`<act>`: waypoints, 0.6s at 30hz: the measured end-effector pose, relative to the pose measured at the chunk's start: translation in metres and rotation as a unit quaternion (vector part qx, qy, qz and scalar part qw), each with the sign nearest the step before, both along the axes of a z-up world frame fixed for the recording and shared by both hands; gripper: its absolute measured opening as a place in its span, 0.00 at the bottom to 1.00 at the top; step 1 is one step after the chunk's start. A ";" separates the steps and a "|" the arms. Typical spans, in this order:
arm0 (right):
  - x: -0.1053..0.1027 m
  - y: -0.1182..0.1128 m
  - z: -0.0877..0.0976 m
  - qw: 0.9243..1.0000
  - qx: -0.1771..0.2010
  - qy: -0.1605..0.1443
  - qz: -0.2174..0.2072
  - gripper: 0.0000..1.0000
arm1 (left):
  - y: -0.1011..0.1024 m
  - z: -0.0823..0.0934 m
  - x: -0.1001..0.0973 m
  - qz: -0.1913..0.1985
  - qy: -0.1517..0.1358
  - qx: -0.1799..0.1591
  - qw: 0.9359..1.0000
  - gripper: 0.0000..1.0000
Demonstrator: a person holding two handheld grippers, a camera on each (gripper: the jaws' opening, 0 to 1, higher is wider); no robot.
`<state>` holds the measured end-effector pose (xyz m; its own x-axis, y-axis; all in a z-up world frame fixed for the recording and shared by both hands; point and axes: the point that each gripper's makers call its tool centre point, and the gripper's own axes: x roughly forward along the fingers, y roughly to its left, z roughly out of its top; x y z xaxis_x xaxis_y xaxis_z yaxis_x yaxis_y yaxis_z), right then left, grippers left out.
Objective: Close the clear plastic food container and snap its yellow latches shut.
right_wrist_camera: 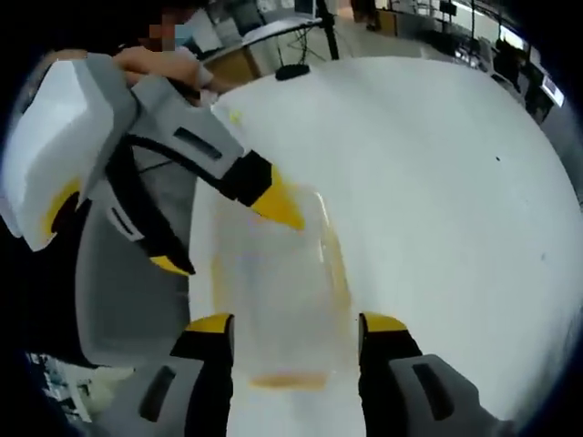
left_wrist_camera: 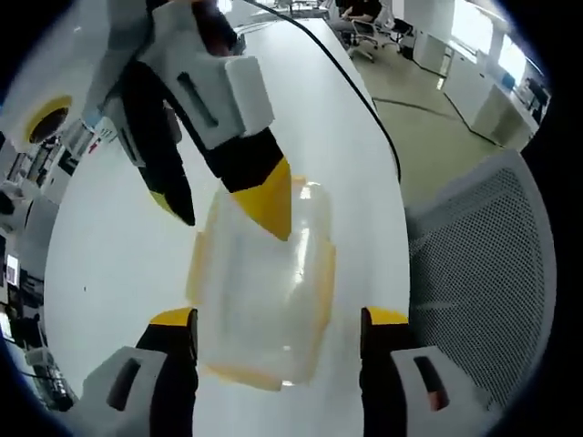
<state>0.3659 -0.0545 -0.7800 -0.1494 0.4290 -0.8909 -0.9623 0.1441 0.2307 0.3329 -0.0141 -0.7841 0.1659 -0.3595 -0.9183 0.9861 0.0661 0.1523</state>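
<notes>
On the white desk (left_wrist_camera: 109, 264), near the edge facing a mesh office chair (left_wrist_camera: 483, 264), the clear plastic food container (left_wrist_camera: 264, 300) sits with its lid lying on top, so the closing step looks done or nearly so, though the blur leaves the seating uncertain. Yellow latches (left_wrist_camera: 325, 282) run along its sides; whether any is snapped down I cannot tell, and they look more likely still to be pressed.

In the left gripper view, the left gripper (left_wrist_camera: 278, 332) has its jaws spread wide, straddling the container's near end at 6 o'clock, holding nothing. The right gripper (left_wrist_camera: 232, 205) comes in from 11 o'clock, jaws parted, one yellow tip resting on or just above the lid's far end.

In the right gripper view, the right gripper (right_wrist_camera: 296, 337) straddles the container (right_wrist_camera: 273, 300) at 6 o'clock, while the left gripper (right_wrist_camera: 228, 237) reaches in from 10 o'clock, a tip at the lid's far edge. A black cable (left_wrist_camera: 364, 100) trails across the desk towards 1 o'clock.
</notes>
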 end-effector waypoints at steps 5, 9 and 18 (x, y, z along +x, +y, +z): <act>-0.006 -0.003 -0.004 1.000 -0.009 -0.019 0.021 0.65 | 0.003 -0.002 0.003 0.001 0.008 0.001 1.000 0.78; -0.008 -0.007 -0.010 0.998 -0.013 -0.040 0.036 0.77 | 0.005 -0.006 0.003 0.005 0.023 0.003 1.000 0.85; -0.016 -0.008 -0.022 0.995 -0.013 -0.081 0.062 0.82 | 0.020 -0.027 0.007 -0.034 0.026 0.056 0.997 0.99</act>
